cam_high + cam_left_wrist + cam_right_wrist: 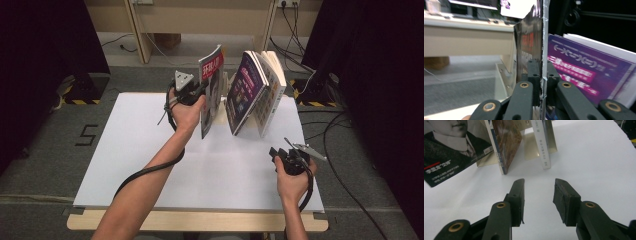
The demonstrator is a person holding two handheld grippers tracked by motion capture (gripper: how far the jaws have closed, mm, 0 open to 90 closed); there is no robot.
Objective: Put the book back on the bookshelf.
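The left gripper is clamping the edge of the upright magazine, which is rising straight out from between its jaws. The purple book is leaning just beyond. The right gripper is resting released, jaws apart over the white table.

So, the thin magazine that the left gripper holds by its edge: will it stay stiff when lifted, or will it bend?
Probably it bends. The magazine looks thin and glossy, and the left gripper pinches only one edge, so its free part may sag or swing. It seems light for its size. The glossy cover could slip between the pads, so a firm grip seems wise.
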